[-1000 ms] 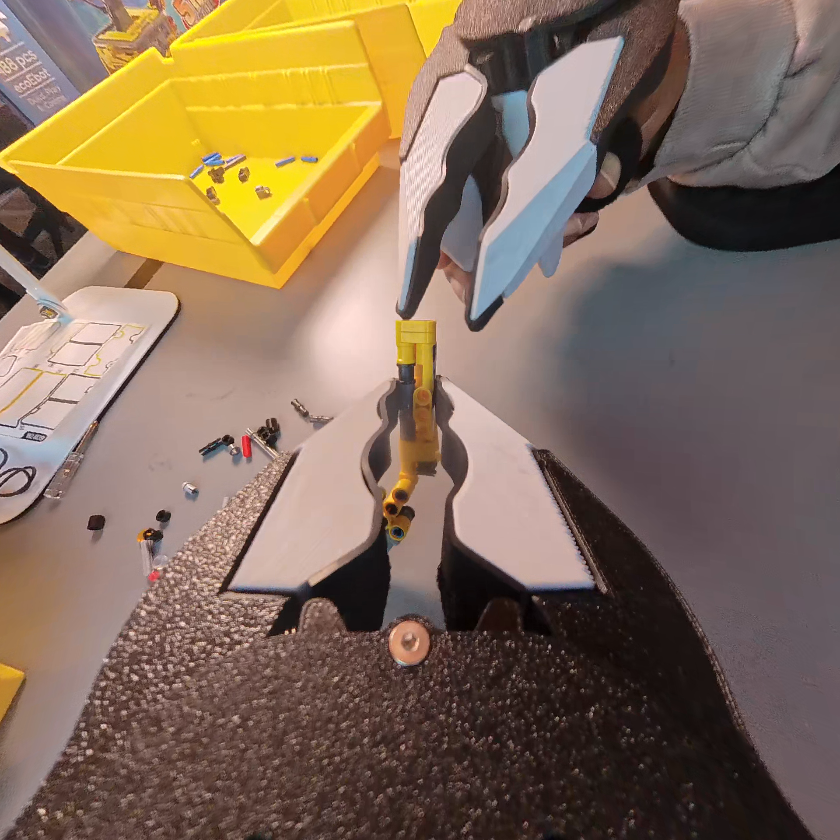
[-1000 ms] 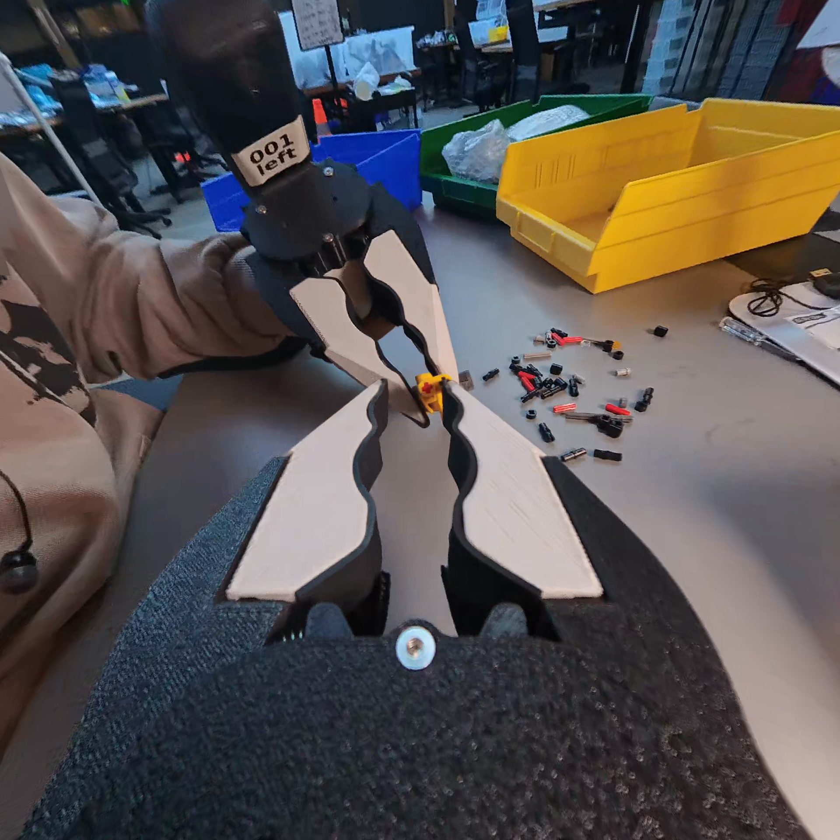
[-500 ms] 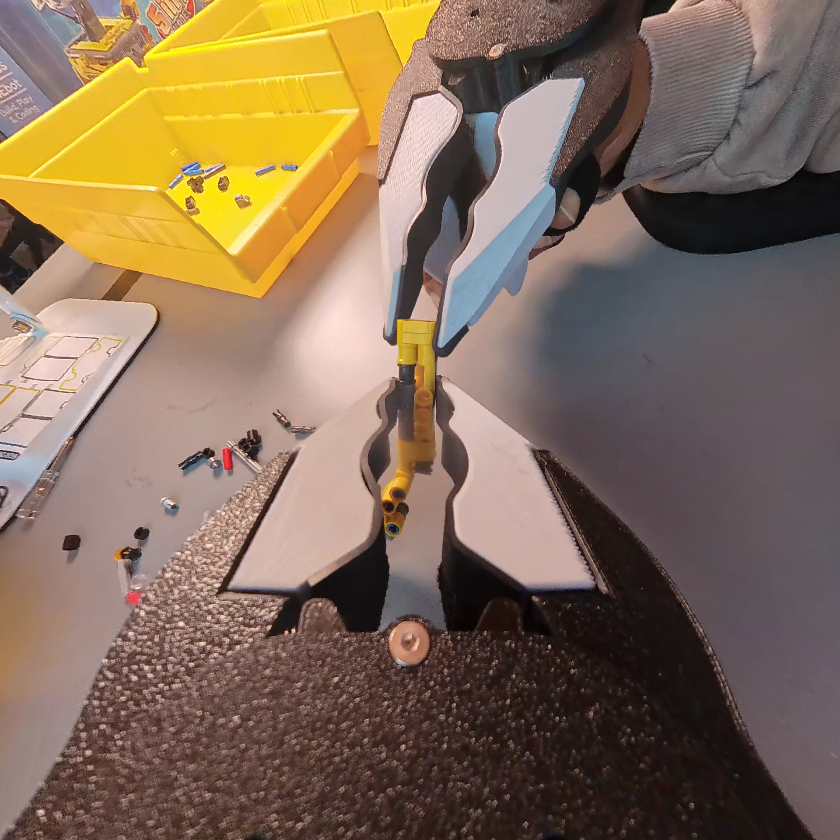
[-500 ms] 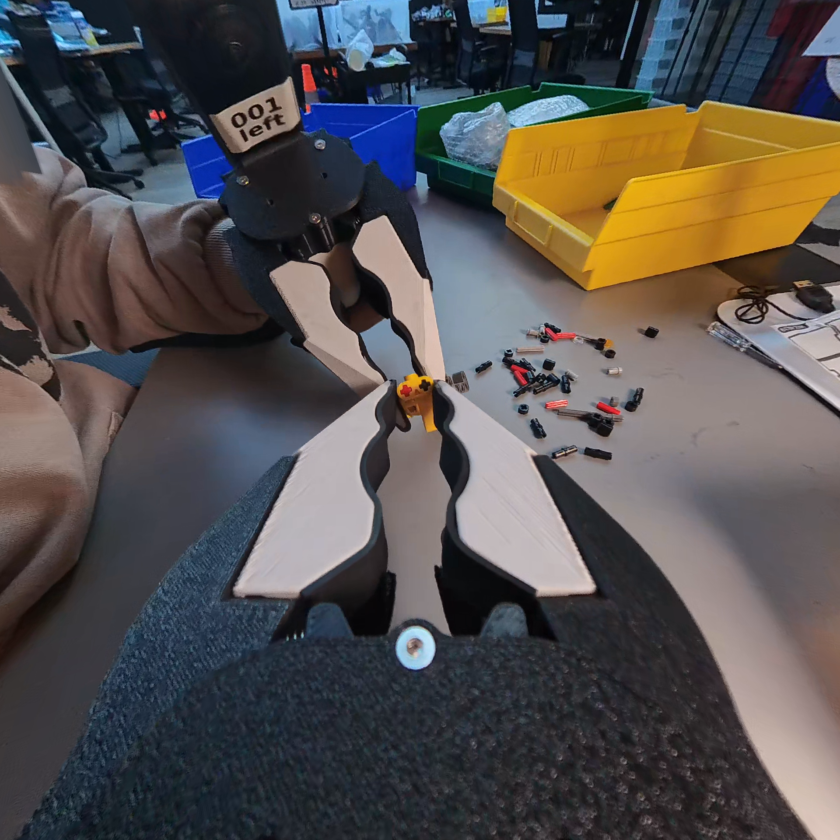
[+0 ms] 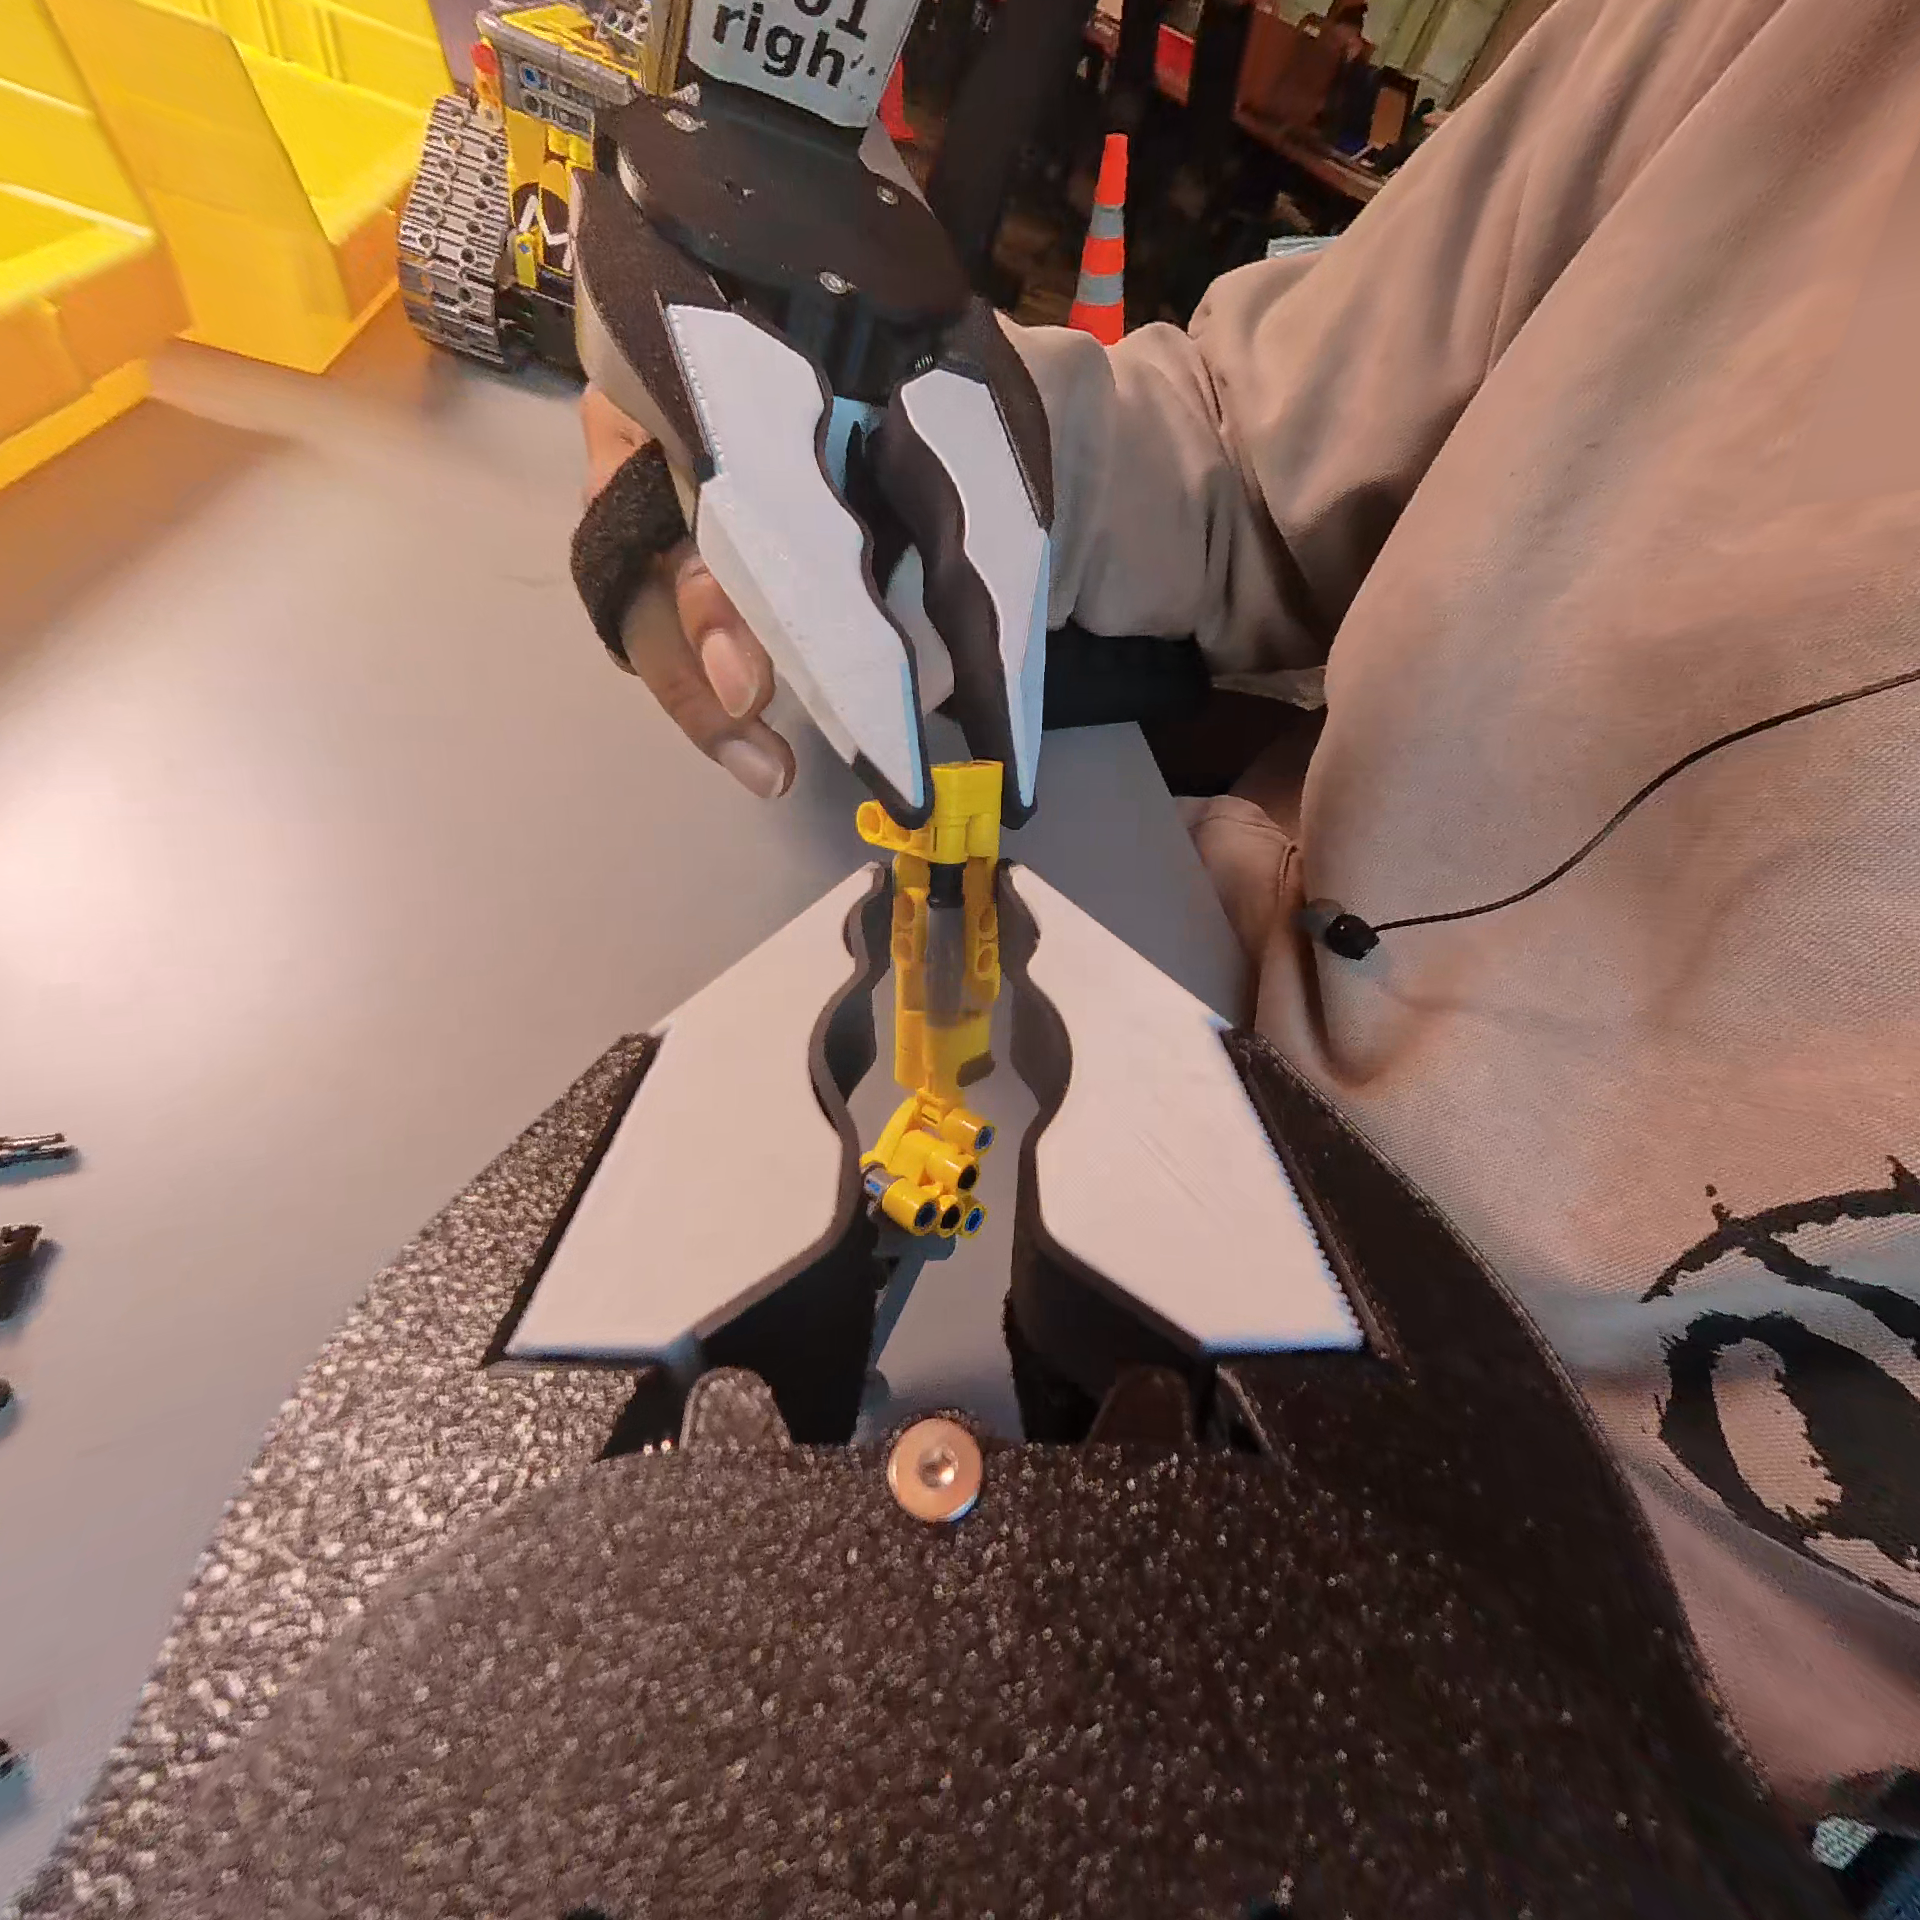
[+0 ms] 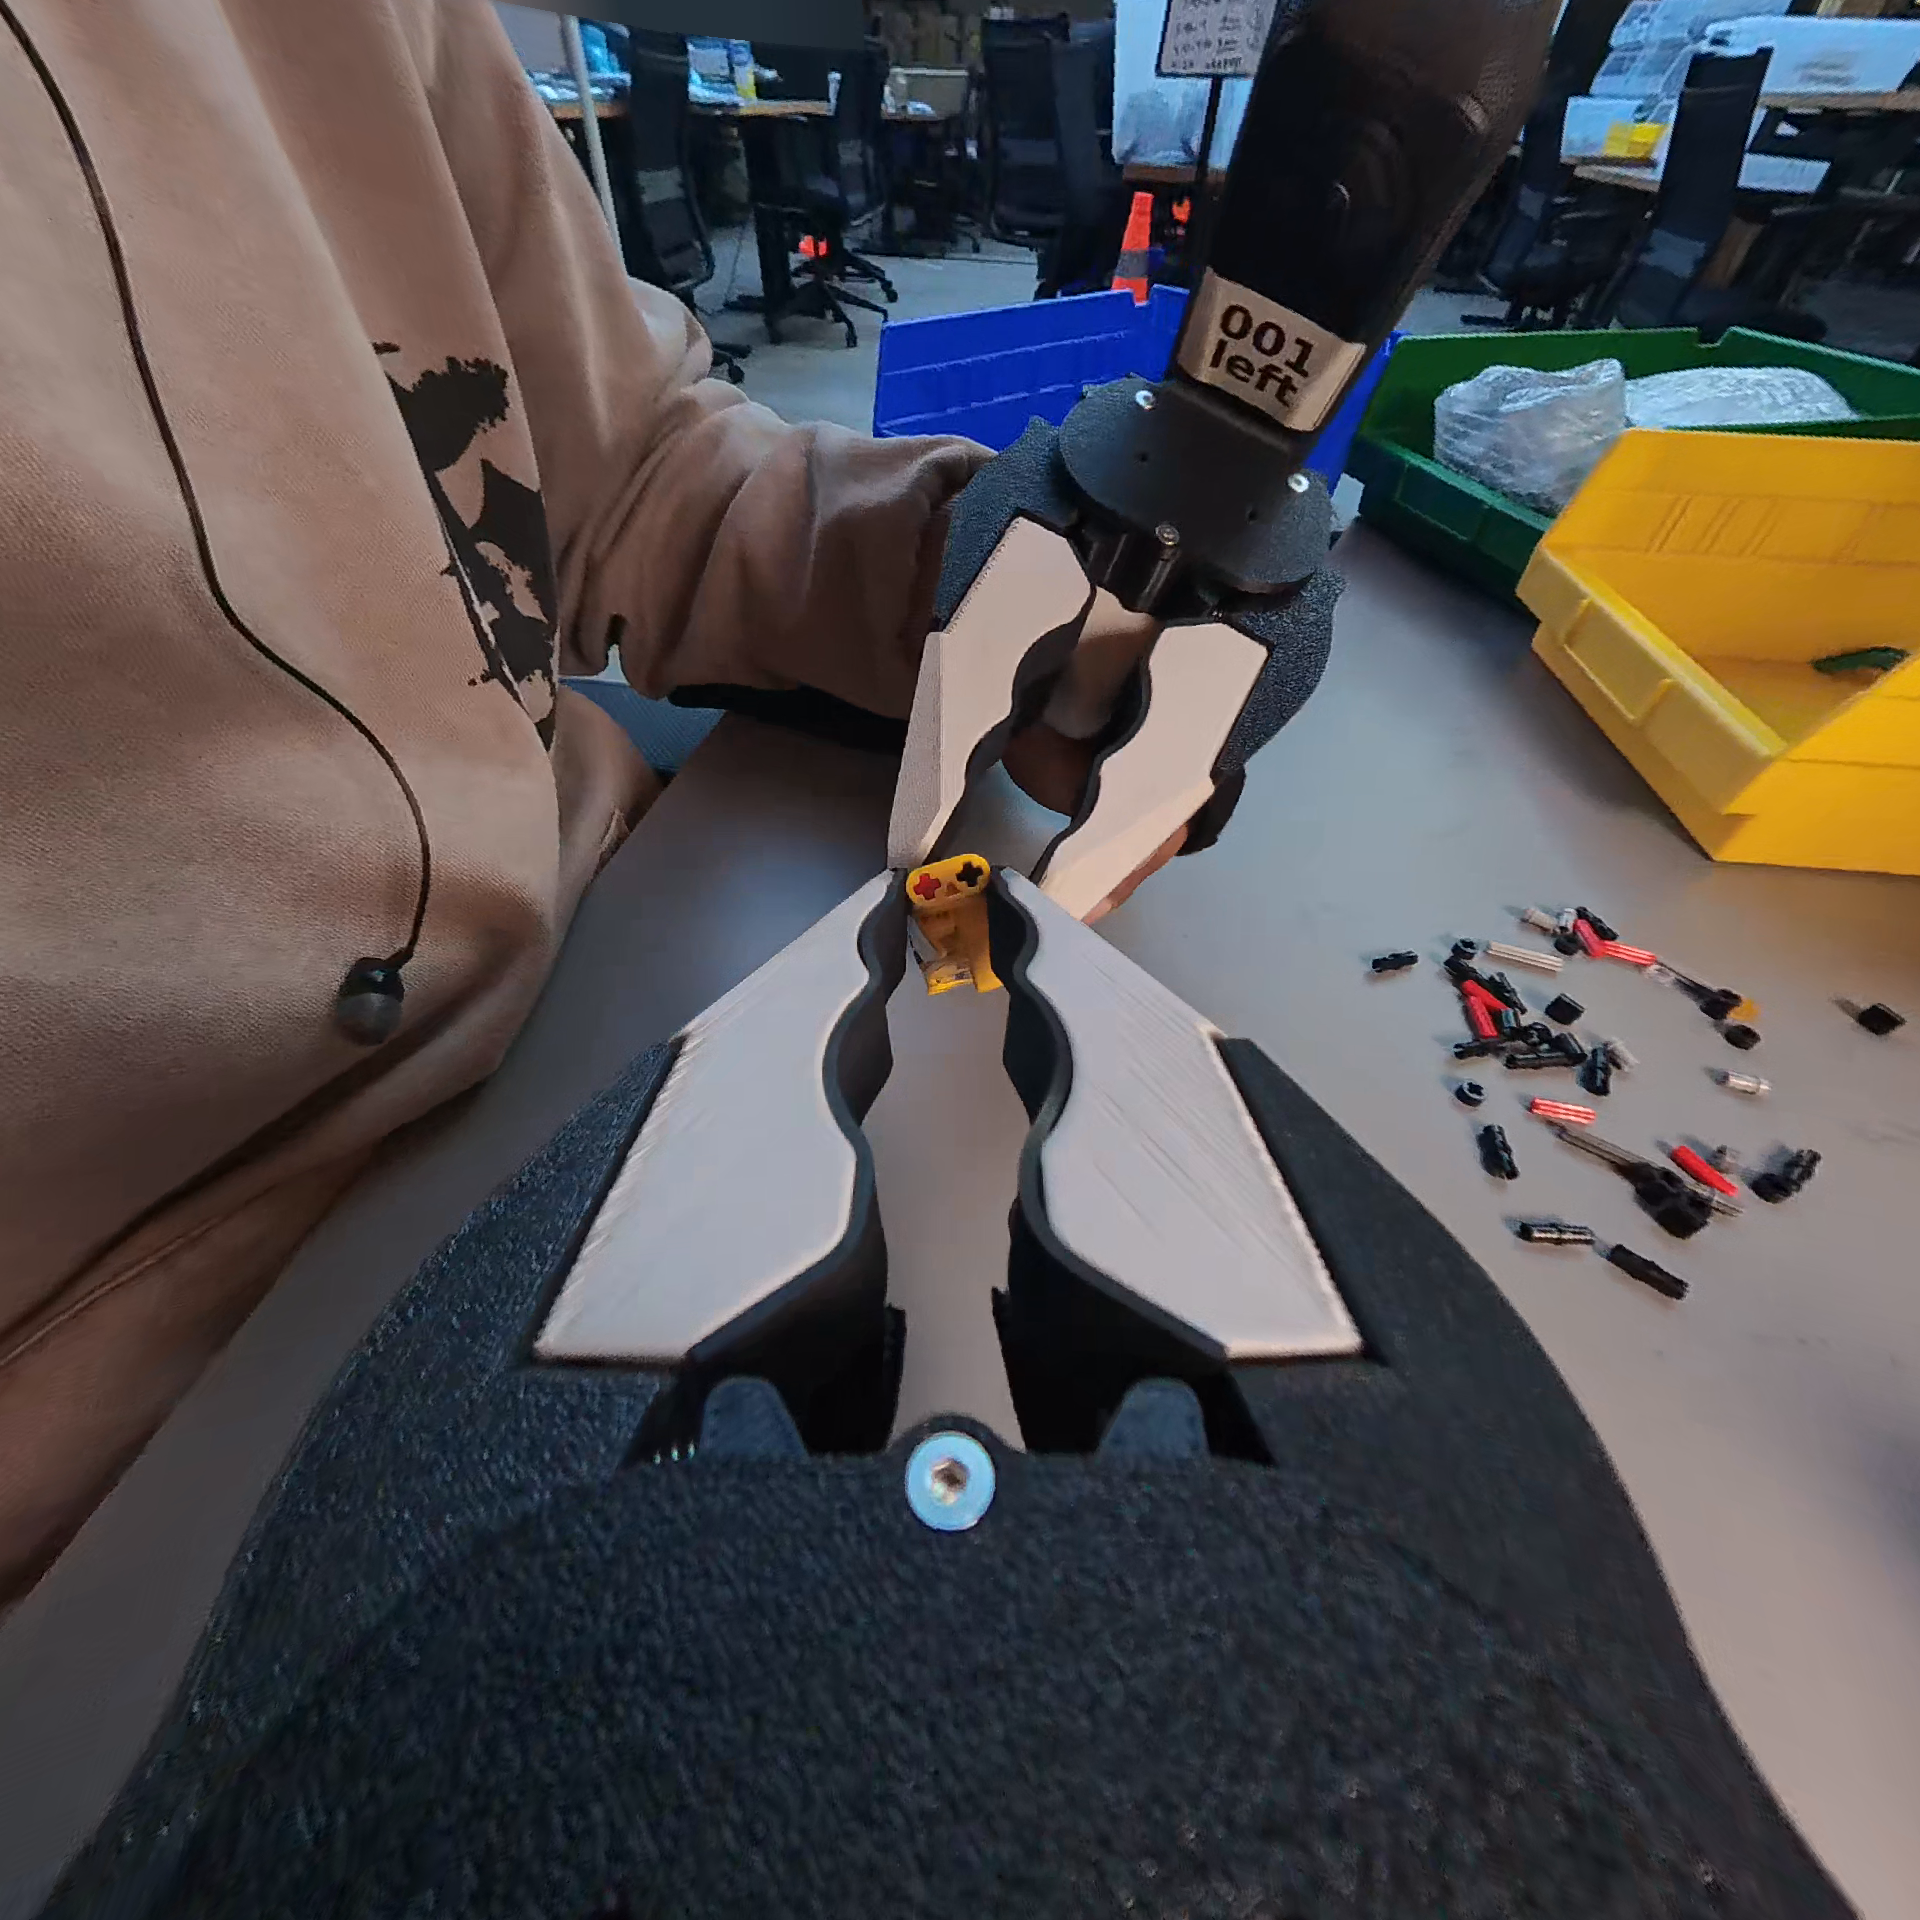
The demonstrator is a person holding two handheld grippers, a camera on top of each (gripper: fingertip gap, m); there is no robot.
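Note:
My left gripper (image 5: 945, 883) is shut on a slim yellow brick assembly (image 5: 940, 997) that stands up between its fingers, with a cluster of yellow connectors at its lower end. My right gripper (image 5: 961, 816) comes down from above and its tips clamp the yellow block at the assembly's top end. In the right wrist view, my right gripper (image 6: 943, 888) is shut on that yellow end piece (image 6: 945, 881), which shows a red and a black cross pin. The left gripper (image 6: 982, 873) reaches in from behind it. Both are held above the grey table (image 5: 312, 831), close to the person's torso.
A beige hoodie (image 5: 1558, 727) with a black cord fills the near side. Loose black and red small parts (image 6: 1590, 1081) lie on the table to the right. Yellow bin (image 6: 1745, 665), green bin (image 6: 1662, 416) and blue bin (image 6: 997, 364) stand behind. A yellow tracked brick model (image 5: 488, 208) stands by more yellow bins (image 5: 208, 208). The grippers are tip to tip, or close to it.
The right gripper came down and closed on the top of the yellow assembly. Both grippers swung with it toward the person's body, away from the yellow bins.

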